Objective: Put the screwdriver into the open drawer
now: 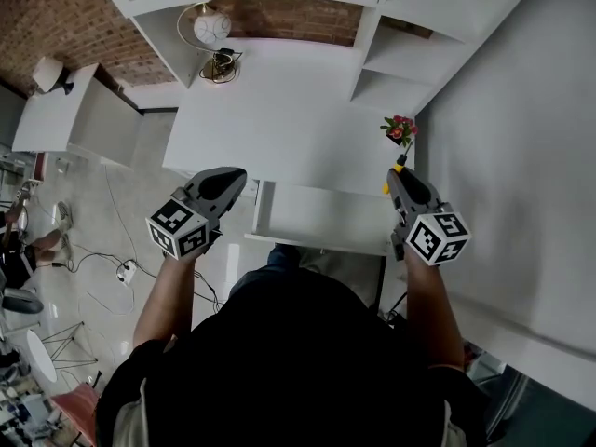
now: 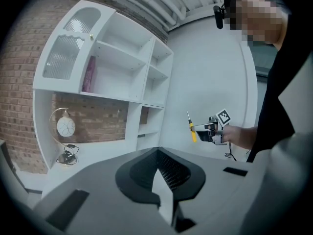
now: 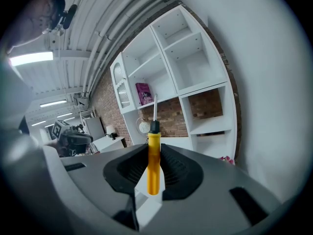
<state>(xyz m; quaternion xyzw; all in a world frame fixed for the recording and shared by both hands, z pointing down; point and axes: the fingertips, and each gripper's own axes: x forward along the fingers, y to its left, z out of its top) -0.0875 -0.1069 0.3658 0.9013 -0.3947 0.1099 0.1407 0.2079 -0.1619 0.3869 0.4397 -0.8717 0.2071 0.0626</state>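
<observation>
Right tool (image 3: pixel 154 152) is clamped on the screwdriver (image 3: pixel 153 169). Its 2 pads pinch the yellow handle, and the black collar and metal shaft stick out past the tips, roughly in line with the jaws.

Head view puts that tool at the right back corner of the open drawer (image 1: pixel 317 242), held above it with the tip pointing away from the person. The screwdriver is in the air, not in the drawer. Can't tell whether it's over the drawer's inside or just outside its right wall.

Left tool (image 2: pixel 157 152) has its jaws closed tip to tip with nothing between them. It hangs just off the drawer's left end, about level with the drawer's back edge. Its camera looks across the drawer and picks up the other tool with the yellow handle upright.

The drawer is pulled out from the front of the white tabletop (image 1: pixel 279 119), toward the person.
- Flower pot (image 1: pixel 399 130) stands on the tabletop just behind the drawer's right back corner, near the screwdriver tip.
- Globe lamp (image 1: pixel 211 26) is well behind the drawer, off to its left.
- White shelf unit (image 3: pixel 186 58) rises behind the drawer, with 1 pink book (image 3: pixel 144 93) on an upper shelf.
</observation>
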